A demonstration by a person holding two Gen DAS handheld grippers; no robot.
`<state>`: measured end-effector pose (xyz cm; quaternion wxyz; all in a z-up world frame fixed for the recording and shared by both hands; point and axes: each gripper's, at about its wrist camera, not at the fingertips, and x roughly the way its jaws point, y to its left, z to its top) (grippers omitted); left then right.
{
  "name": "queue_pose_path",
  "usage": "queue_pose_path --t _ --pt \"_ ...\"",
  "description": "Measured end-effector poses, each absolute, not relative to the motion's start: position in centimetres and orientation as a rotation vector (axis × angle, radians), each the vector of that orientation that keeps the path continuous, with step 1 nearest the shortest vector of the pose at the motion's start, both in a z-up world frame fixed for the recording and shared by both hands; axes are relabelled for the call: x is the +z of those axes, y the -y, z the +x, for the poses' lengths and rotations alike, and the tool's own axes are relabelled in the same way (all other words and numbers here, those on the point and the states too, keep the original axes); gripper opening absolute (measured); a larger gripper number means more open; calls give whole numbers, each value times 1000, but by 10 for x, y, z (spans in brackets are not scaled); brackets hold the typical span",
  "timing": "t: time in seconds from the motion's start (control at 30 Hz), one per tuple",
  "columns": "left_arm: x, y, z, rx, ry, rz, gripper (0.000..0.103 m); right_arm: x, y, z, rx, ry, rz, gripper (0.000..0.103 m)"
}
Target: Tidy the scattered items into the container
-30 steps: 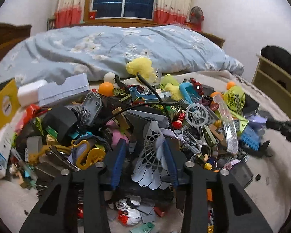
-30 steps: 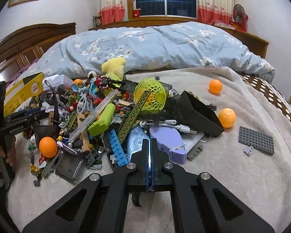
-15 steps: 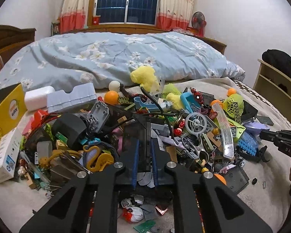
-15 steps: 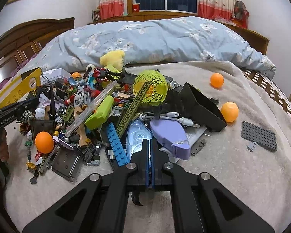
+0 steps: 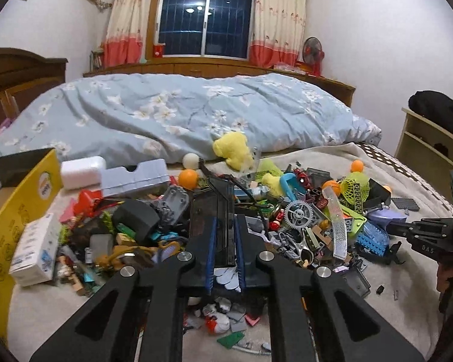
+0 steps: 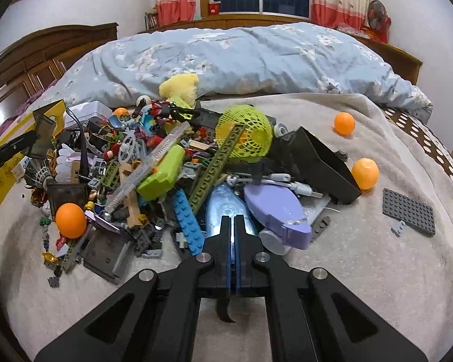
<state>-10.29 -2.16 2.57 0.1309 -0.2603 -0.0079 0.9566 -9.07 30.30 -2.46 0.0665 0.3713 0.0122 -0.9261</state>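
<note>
Dark plastic panel (image 5: 217, 211) — left hand-held gripper (image 5: 225, 235) clamped.

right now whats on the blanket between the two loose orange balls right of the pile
Nothing: in the right wrist view the stretch of beige blanket between the farther orange ball and the nearer orange ball is bare.

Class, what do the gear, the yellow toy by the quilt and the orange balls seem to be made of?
Gear: probably moulded plastic, matte grey, with crisp teeth and spokes.
Yellow toy: plush fabric, fuzzy outline.
Orange balls: likely thin smooth plastic, with a soft sheen.
</note>
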Motion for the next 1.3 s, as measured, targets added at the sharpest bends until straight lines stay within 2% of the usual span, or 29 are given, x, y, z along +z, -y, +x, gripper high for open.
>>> queue_pose_path --t 0.2,0.27,0.33,0.4,0.7,1.3 --pt "47 22 -76 2827 -14 -619 13 -12 -268 -87 -2718 -59 1021 4" --pt "52 23 -71 2823 -15 -601 13 -10 -257 -86 -2676 -54 1004 14" --pt "54 25 -69 2826 -22 -595 13 -11 -247 -85 -2642 -51 995 48" --pt "55 27 -68 2829 -31 -602 13 -10 -236 -80 -2614 -55 960 58" --pt "53 39 -63 2848 -33 -603 13 -1 -182 -69 -2519 -145 883 59" --pt "40 121 -35 2969 -23 -698 13 -42 -100 -92 -2439 -226 979 60"
